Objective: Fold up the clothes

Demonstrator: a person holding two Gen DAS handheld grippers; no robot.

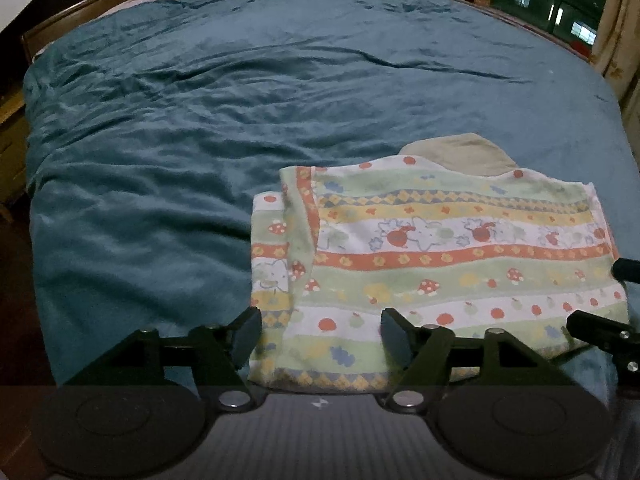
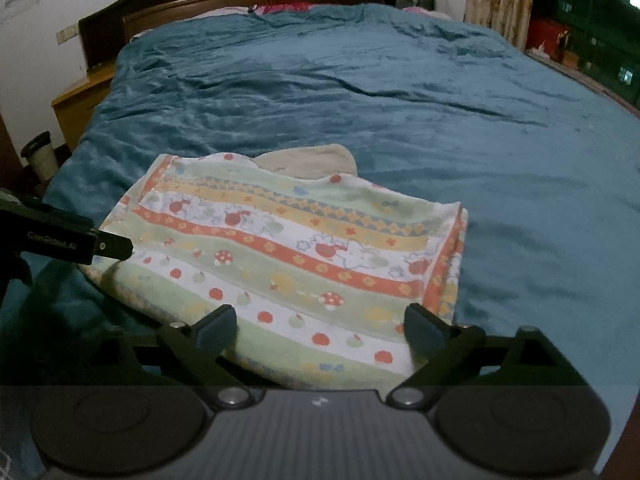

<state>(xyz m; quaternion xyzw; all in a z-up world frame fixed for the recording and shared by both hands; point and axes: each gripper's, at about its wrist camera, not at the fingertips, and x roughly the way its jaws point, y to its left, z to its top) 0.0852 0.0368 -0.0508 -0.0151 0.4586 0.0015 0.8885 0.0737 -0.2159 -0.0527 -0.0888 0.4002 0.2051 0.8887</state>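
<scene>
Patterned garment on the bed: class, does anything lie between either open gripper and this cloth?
Nothing visible does. The left gripper and right gripper both stand open at the near edge of the patterned garment, with no object between. A beige cloth shows only at its far side, on the teal blanket.

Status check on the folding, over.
Left gripper open, right gripper open, both empty at the near edge. Striped, mushroom-patterned cloth folded flat on teal bedspread, beige fabric piece poking out behind. Nothing in the way.
</scene>
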